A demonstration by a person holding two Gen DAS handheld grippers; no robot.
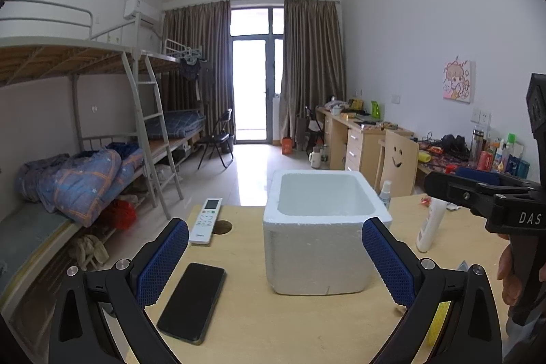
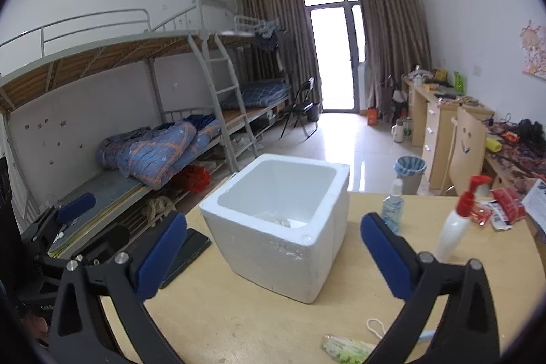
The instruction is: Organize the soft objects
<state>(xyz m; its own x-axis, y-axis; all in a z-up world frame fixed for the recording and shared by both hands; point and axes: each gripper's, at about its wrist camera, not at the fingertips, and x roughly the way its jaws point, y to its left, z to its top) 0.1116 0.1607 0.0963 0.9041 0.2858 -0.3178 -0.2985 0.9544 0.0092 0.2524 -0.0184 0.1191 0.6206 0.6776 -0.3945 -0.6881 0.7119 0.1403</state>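
A white foam box stands open-topped on the wooden table. In the right wrist view something white and crumpled lies on the bottom of the foam box. A pale green face mask with a white ear loop lies on the table near the front edge. My left gripper is open in front of the box, with nothing between its blue pads. My right gripper is open too, empty, a little short of the box. A yellow textured thing is partly hidden behind my left gripper's right finger.
A black phone and a white remote lie left of the box. A clear spray bottle and a red-topped pump bottle stand right of it, with red packets beyond. Bunk beds line the left wall.
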